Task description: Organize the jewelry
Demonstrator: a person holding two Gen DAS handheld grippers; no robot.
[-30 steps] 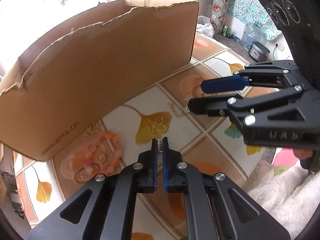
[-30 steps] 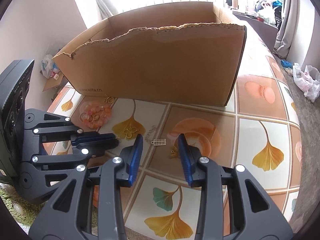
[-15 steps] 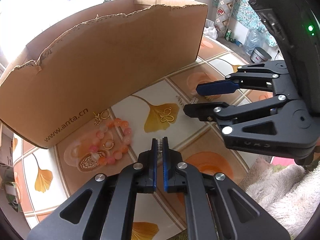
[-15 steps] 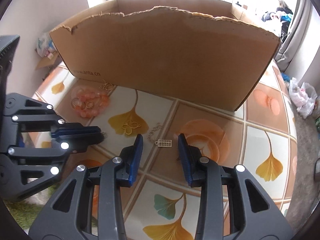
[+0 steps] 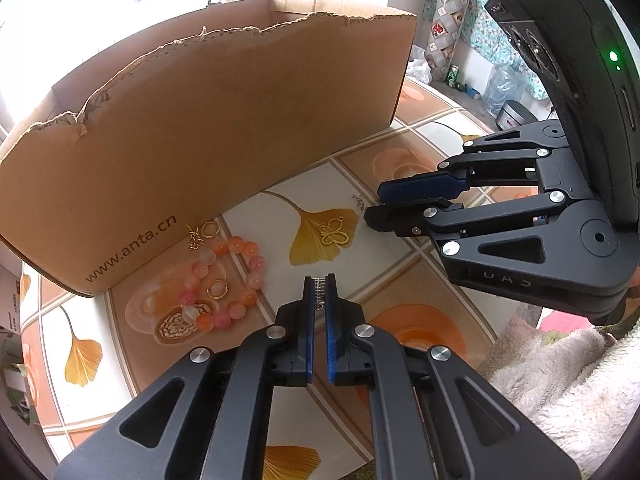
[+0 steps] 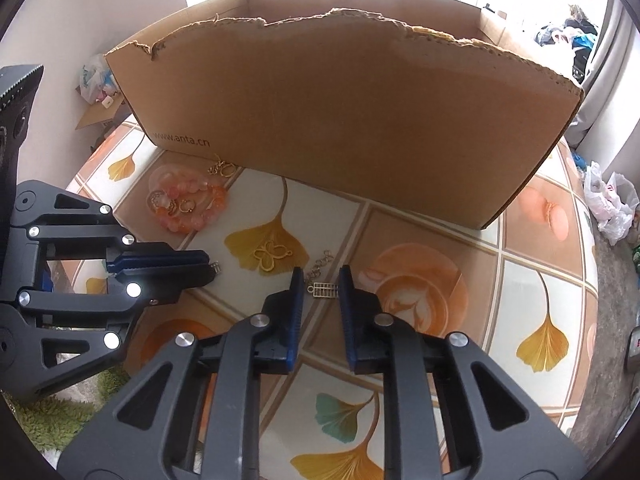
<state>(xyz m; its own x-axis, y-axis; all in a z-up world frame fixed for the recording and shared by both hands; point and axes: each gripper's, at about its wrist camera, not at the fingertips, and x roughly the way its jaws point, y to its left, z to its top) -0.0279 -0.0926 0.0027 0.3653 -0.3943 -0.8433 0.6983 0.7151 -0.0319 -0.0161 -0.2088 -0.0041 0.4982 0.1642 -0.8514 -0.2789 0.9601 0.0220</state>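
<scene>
My left gripper [image 5: 319, 280] is shut on a small silver abacus-shaped charm [image 5: 319, 292], held just above the tiled tabletop; the right wrist view shows this left gripper [image 6: 210, 265] at the left. My right gripper [image 6: 320, 278] points down at a gold abacus charm [image 6: 323, 290] on a short chain [image 6: 320, 262]. The charm lies on the table between the closing jaws, and the pads stand a little apart from it. A gold butterfly pendant [image 6: 272, 258] lies to its left. A pink and orange bead bracelet [image 5: 232, 280] with gold rings lies near the box.
A large torn cardboard box [image 6: 340, 120] stands along the back of the table [image 6: 520, 280] with its open top facing up. A fluffy white cloth [image 5: 560, 380] lies at the table's near right edge. Bags and clutter sit on the floor beyond.
The right gripper's jaws have narrowed around the gold abacus charm after it slid in over it. The left gripper still holds its silver charm in about the same place.
</scene>
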